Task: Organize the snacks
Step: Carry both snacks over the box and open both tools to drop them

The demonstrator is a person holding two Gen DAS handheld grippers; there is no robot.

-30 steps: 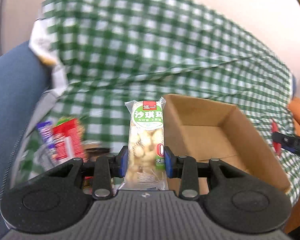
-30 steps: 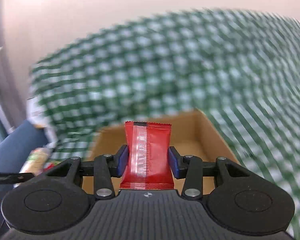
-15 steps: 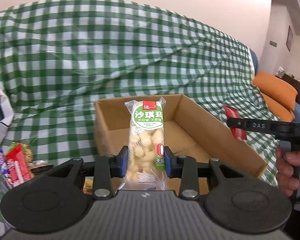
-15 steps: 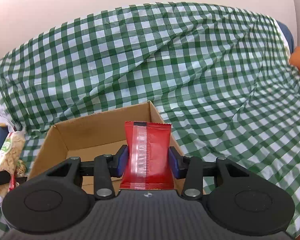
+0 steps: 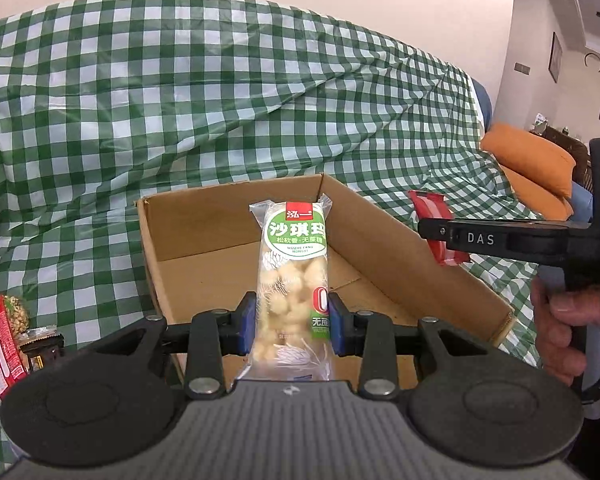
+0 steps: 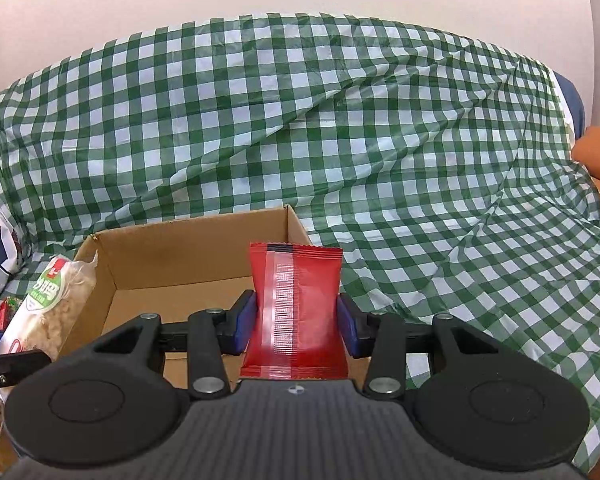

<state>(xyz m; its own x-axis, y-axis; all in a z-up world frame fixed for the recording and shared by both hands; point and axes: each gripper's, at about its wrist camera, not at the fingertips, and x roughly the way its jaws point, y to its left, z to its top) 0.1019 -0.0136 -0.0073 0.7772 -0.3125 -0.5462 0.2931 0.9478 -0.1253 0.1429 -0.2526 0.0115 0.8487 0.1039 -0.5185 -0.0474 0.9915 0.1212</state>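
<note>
Currently the left tongs [image 5: 292,330] are gripping a clear pack of pale puffed snack [image 5: 294,280] upright, and the right tongs [image 6: 296,330] are pinching a red sachet [image 6: 296,308]. Just beyond both, the cardboard box [image 5: 400,240] is lying open and looking empty on the green checked cloth [image 6: 340,120]. Further left, more snack packets [image 5: 0,344] are waiting, so sorting is seemingly just starting.
</note>
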